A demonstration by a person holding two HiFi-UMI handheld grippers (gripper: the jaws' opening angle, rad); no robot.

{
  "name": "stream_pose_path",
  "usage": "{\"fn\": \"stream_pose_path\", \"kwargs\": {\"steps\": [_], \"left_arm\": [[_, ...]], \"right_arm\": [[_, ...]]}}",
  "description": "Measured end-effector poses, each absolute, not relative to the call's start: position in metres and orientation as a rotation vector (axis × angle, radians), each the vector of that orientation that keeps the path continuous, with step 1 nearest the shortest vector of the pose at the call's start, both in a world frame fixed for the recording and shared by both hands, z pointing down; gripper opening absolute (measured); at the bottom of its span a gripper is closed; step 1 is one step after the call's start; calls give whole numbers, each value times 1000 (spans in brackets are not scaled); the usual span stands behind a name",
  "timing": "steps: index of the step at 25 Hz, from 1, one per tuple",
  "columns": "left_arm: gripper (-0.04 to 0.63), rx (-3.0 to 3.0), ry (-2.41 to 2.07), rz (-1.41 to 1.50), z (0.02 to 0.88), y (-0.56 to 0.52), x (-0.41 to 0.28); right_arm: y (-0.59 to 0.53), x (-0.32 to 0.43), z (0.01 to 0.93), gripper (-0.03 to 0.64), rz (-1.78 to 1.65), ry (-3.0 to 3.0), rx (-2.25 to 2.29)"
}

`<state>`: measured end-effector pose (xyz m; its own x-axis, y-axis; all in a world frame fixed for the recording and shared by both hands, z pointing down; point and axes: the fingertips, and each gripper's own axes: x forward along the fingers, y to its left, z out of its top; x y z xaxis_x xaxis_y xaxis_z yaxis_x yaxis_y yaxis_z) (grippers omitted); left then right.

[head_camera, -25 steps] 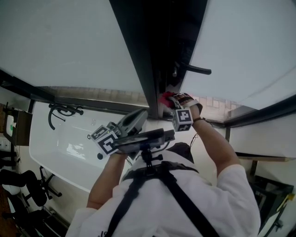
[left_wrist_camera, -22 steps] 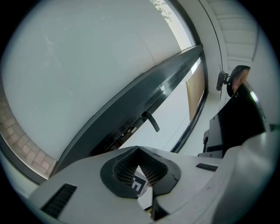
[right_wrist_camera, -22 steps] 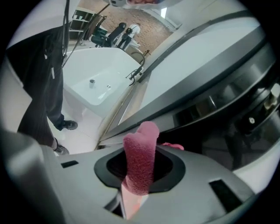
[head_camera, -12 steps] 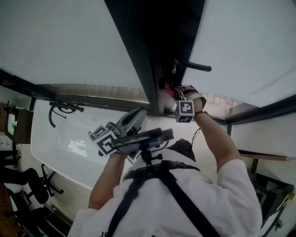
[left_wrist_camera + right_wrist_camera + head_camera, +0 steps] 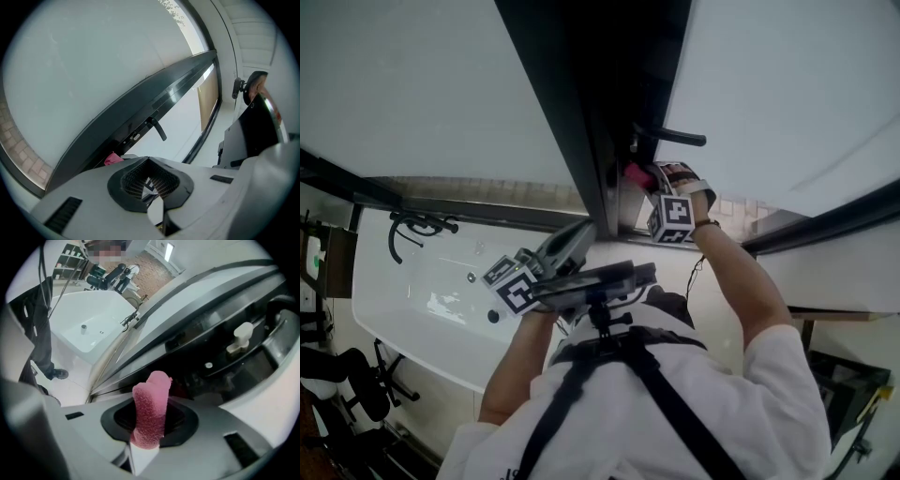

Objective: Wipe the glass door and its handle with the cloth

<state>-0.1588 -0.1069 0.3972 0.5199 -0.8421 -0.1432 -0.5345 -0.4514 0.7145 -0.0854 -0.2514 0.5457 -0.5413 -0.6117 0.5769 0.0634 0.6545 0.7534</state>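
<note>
The left gripper (image 5: 150, 188), jaws pressed together on nothing, hangs below the dark frame (image 5: 581, 141). The right gripper (image 5: 146, 446) pinches the pink cloth (image 5: 151, 406) at the door edge, just under the handle (image 5: 677, 137). Judgement: the handle and the glass door (image 5: 787, 84) are mostly unwiped.

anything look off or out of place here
Nothing stands out. The right gripper has its jaws shut on the pink cloth, by the dark door frame near the handle. The left gripper hangs back, jaws together and empty. No spill or damage shows.
</note>
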Motion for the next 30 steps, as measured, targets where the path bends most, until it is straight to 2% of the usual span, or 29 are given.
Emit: {"fn": "stream_pose_path", "kwargs": {"steps": [9, 15, 30], "left_arm": [[-8, 2174, -1087, -668, 392, -110, -137], [-8, 2183, -1092, -649, 395, -117, -81], [-8, 2188, -1088, -648, 390, -117, -78]], "right_arm": [[-255, -75, 503, 97, -1018, -1983, 505], [-261, -28, 493, 97, -1029, -2012, 528], [-264, -34, 464, 97, -1042, -2059, 568]]}}
